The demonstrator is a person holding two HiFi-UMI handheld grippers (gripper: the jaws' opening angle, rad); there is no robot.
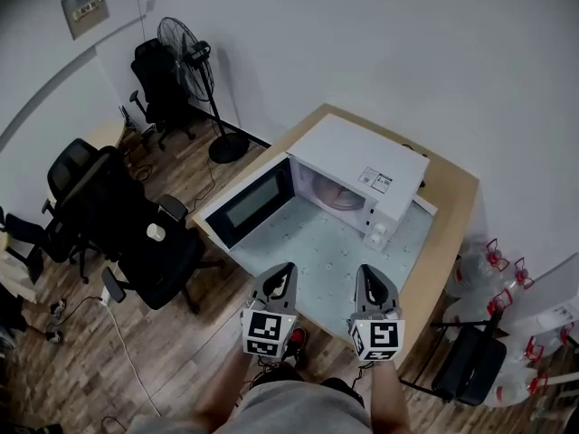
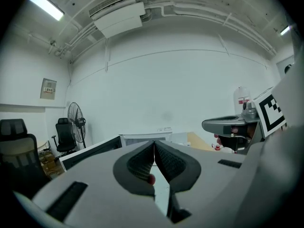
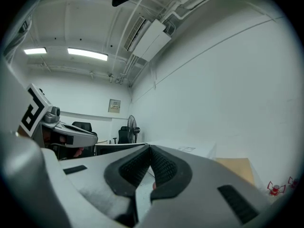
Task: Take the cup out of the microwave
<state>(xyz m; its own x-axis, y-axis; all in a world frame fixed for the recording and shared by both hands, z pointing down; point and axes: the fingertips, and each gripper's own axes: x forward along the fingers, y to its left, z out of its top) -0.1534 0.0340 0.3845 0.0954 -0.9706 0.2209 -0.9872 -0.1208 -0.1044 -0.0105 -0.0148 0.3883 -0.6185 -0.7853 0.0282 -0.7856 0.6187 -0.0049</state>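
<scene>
Short of the open white box microwave point(image 1: 362, 165), your grey left gripper point(image 1: 286, 269) and right gripper point(image 1: 365, 271) sit clamped together, empty. Enter unopened and you could topple the cup.

microwave point(image 1: 362, 161): white, door point(image 1: 249, 203) swung open | cup point(image 1: 336, 194): pinkish, inside cavity

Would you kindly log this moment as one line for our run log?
microwave: door open, pinkish item inside | left claw: shut, empty | right claw: shut, empty
</scene>
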